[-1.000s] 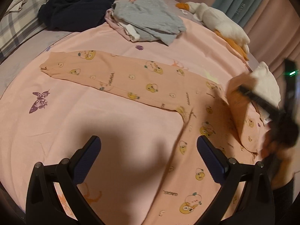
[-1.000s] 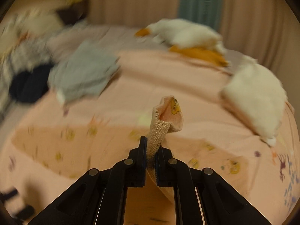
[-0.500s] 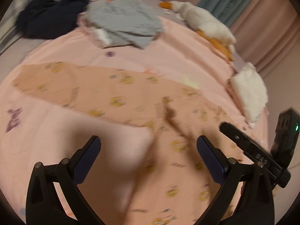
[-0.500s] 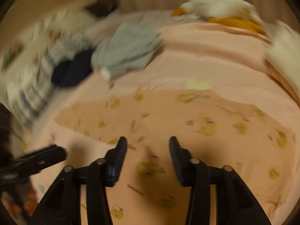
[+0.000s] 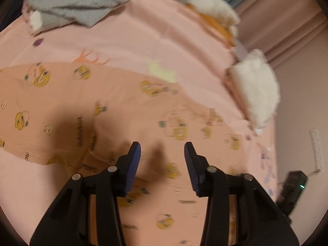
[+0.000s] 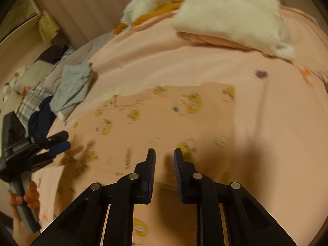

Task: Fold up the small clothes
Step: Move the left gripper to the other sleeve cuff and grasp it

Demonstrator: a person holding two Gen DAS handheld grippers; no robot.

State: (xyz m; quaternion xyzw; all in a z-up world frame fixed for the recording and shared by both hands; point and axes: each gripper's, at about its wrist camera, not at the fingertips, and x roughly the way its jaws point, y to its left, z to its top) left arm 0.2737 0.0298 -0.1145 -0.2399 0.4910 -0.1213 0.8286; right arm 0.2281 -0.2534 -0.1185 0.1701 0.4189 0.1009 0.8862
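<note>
Right gripper (image 6: 164,160) jaws closing, empty, above the printed garment (image 6: 164,119).

The peach cotton garment (image 5: 127,110) carries a scatter of yellow cartoon chicks and small dark lettering, and lies on a paler pink bedsheet (image 5: 164,30) printed with purple, orange and pale yellow motifs. Far left sits a plain grey crumpled cloth (image 5: 78,0); far right, a white fluffy folded textile (image 5: 258,86).

Black-framed tongs (image 5: 162,160) carry ribbed blue pads (image 5: 133,170) and silver rivets (image 5: 112,169).
</note>
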